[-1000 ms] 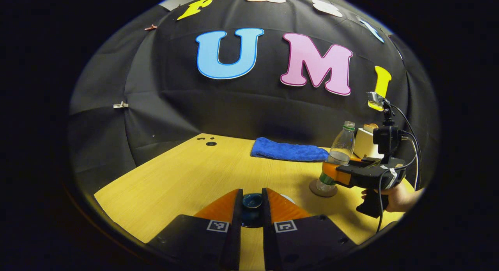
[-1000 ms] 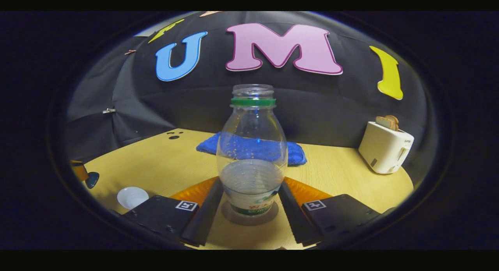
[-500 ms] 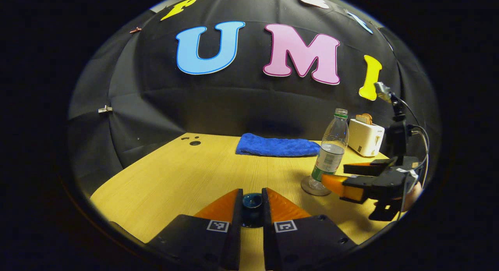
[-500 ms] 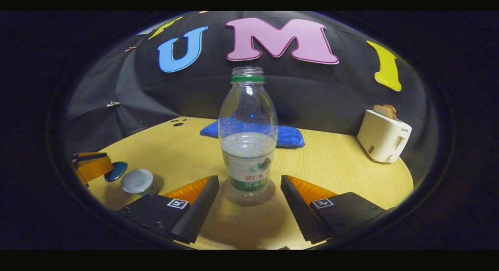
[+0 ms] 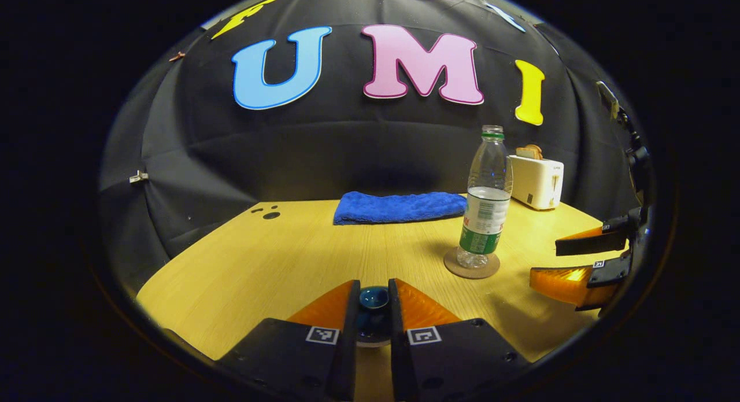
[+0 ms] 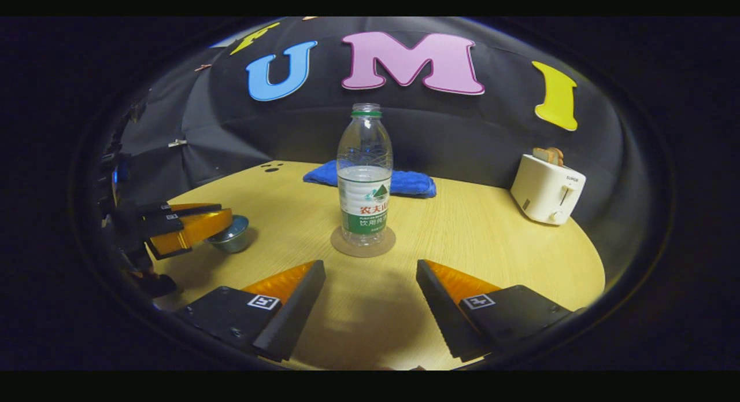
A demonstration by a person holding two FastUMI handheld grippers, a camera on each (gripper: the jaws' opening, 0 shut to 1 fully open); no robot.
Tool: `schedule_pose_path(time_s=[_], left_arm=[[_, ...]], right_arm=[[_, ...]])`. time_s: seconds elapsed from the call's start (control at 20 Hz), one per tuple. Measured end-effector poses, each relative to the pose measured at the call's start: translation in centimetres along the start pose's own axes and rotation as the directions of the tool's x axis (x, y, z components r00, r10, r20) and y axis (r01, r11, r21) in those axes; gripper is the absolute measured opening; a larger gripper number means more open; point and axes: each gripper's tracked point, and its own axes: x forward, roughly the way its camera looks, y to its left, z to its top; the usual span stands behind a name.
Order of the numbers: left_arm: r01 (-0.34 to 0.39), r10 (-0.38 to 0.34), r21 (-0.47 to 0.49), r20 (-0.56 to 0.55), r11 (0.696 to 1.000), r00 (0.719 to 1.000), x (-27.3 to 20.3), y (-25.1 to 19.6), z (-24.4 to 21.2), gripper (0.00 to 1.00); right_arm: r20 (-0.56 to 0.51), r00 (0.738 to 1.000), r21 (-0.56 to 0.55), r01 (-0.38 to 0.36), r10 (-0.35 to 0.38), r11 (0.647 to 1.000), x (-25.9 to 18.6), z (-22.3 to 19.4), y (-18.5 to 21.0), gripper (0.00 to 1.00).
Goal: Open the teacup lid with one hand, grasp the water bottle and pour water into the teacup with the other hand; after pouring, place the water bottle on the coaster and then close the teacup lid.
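A clear water bottle (image 5: 485, 202) (image 6: 364, 179), partly full and uncapped, stands upright on a round coaster (image 5: 471, 268) (image 6: 363, 244). My right gripper (image 6: 370, 283) (image 5: 546, 262) is open and sits well back from the bottle, touching nothing. My left gripper (image 5: 373, 286) (image 6: 222, 217) is shut on the knob of the dark blue teacup lid (image 5: 373, 299). In the right gripper view it holds the lid right over the small teacup (image 6: 231, 237); whether the lid is seated on the cup cannot be told.
A blue cloth (image 5: 399, 206) (image 6: 404, 183) lies at the back of the wooden table (image 5: 277, 257). A white toaster (image 5: 535, 181) (image 6: 546, 188) with bread stands at the back right. Small holes (image 5: 269, 214) mark the table's far left.
My right gripper has opened, let go of the bottle on the coaster and drawn back. My left gripper has carried the lid over the teacup.
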Motion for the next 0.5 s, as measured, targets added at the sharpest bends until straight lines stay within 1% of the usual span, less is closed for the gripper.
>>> schedule_pose_path(time_s=[0.05,0.1,0.15,0.2,0.25,0.3,0.35,0.4,0.45,0.5], left_arm=[[-0.003,0.003,-0.002,0.000,1.000,1.000,-0.16,0.00,-0.02,0.32],[-0.007,0.007,-0.003,-0.001,1.000,1.000,-0.18,0.10,-0.07,0.26],[-0.018,0.018,-0.002,-0.002,1.000,1.000,-0.18,0.30,-0.22,0.29],[-0.023,0.023,-0.002,-0.006,1.000,1.000,-0.24,0.47,-0.39,0.30],[-0.030,0.030,0.001,-0.008,1.000,1.000,-0.30,0.60,-0.47,0.27],[-0.027,0.027,0.006,-0.005,1.000,1.000,-0.32,0.57,-0.48,0.31],[-0.027,0.027,0.012,-0.003,1.000,1.000,-0.27,0.54,-0.52,0.29],[-0.029,0.029,0.015,-0.002,0.999,1.000,-0.36,0.59,-0.50,0.29],[-0.030,0.030,0.014,0.001,0.999,1.000,-0.42,0.63,-0.43,0.34],[-0.032,0.032,0.010,0.010,0.999,0.999,-0.67,0.70,-0.19,0.45]], right_arm=[[0.000,1.000,0.009,-0.001,0.001,1.000,0.10,0.14,0.05,0.98],[0.002,1.000,0.010,-0.002,0.002,1.000,0.12,0.29,0.10,0.98],[0.004,1.000,-0.001,-0.005,0.005,1.000,0.20,0.36,0.22,0.98],[0.009,1.000,-0.017,-0.002,0.002,1.000,0.32,0.49,0.19,0.98],[0.013,1.000,-0.030,0.000,0.001,1.000,0.29,0.55,0.17,0.98],[0.016,1.000,-0.040,-0.005,0.006,0.999,0.37,0.64,0.30,0.98],[0.016,1.000,-0.039,-0.007,0.008,0.999,0.39,0.66,0.33,0.98],[0.015,1.000,-0.036,-0.007,0.008,0.999,0.33,0.61,0.39,0.98],[0.014,1.000,-0.033,-0.005,0.006,0.999,0.21,0.72,0.37,0.98],[0.014,1.000,-0.032,-0.002,0.002,0.999,0.09,0.78,0.34,0.98]])
